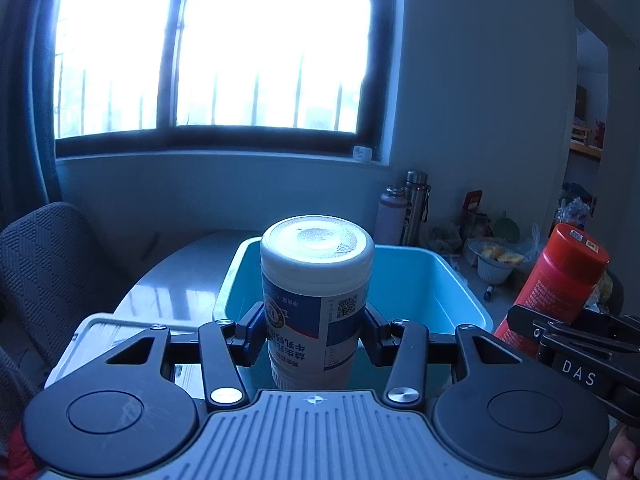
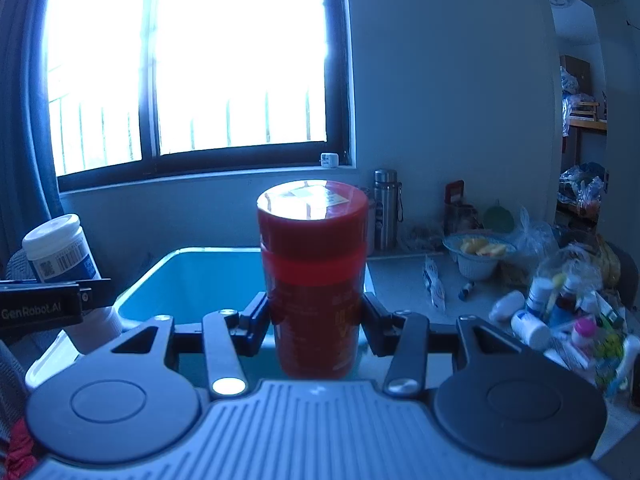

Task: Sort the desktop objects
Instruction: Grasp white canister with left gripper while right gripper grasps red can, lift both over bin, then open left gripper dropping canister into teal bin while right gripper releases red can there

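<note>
Above the turquoise plastic bin (image 1: 420, 280), we are finding both grippers loaded. We are seeing the left gripper (image 1: 316, 330) clenched on a white-capped bottle with a blue and white label (image 1: 316, 280), both pads pressing against its lower sides; the bottle is standing upright between the fingers, lifted clear of the table, with the bin's open cavity behind it. We are seeing the right gripper (image 2: 316, 320) grasping a red cylindrical canister with a red lid (image 2: 314, 268) in the same manner, upright, pads touching both flanks, held in front of the same bin. From the left wrist view, we are observing the canister to the right, leaning in that fisheye picture; from the right wrist view, we are observing the white bottle at the far left, beside the bin's left rim. We are noting a grey tabletop (image 2: 400, 280) under the bin, a steel flask (image 2: 386, 208) standing by the wall, a white bowl holding yellow pieces (image 2: 478, 258), and a heap of small bottles and packets (image 2: 560, 320) at the right, well apart from the bin. We are noting a bright barred window (image 1: 216, 48) behind, and a grey woven chair (image 1: 44, 268) at the left.
</note>
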Tool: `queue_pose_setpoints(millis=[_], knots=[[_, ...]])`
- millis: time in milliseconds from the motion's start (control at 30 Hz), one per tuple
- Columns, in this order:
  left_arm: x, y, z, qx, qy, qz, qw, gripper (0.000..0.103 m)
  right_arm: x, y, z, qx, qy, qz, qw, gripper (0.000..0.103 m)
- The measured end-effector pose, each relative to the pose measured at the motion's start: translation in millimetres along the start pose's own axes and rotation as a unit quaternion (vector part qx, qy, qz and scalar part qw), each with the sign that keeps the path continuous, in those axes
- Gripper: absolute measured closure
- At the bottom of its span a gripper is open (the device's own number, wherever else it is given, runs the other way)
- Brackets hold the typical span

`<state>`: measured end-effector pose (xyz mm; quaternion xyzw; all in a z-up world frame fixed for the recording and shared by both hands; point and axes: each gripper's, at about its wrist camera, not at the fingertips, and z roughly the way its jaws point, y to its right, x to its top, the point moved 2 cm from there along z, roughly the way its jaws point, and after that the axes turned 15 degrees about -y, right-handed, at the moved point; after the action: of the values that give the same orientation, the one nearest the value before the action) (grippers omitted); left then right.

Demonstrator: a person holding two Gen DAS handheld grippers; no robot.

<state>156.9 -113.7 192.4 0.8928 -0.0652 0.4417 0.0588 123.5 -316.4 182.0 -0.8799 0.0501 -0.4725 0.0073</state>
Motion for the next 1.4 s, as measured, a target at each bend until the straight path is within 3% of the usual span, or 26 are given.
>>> queue_pose_setpoints(millis=[433,800,867,967,1000,1033,1400], knots=[[65,-3,107,-0.02,-0.039,0.012,0.999,0.054,44,-20,93,-0.012,-0.029,0.01,0.999,0.055],[57,-12,191,-0.023,-0.11,0.017,0.9935,0.052,23,-35,164,-0.015,-0.103,0.005,0.995,0.054],[55,-15,199,-0.023,-0.125,0.011,0.9919,0.045,21,-34,170,-0.012,-0.117,0.014,0.993,0.054],[55,-22,204,-0.021,-0.127,-0.008,0.9917,0.013,23,-34,168,-0.017,-0.111,0.028,0.993,0.034],[55,-25,203,-0.021,-0.122,-0.015,0.9922,0.011,25,-34,166,-0.022,-0.105,0.029,0.994,0.026],[55,-27,201,-0.022,-0.115,-0.023,0.9928,0.01,26,-35,163,-0.025,-0.1,0.029,0.994,0.026],[51,-23,179,-0.014,-0.099,-0.015,0.9948,0.008,32,-33,143,-0.021,-0.078,0.024,0.996,0.025]])
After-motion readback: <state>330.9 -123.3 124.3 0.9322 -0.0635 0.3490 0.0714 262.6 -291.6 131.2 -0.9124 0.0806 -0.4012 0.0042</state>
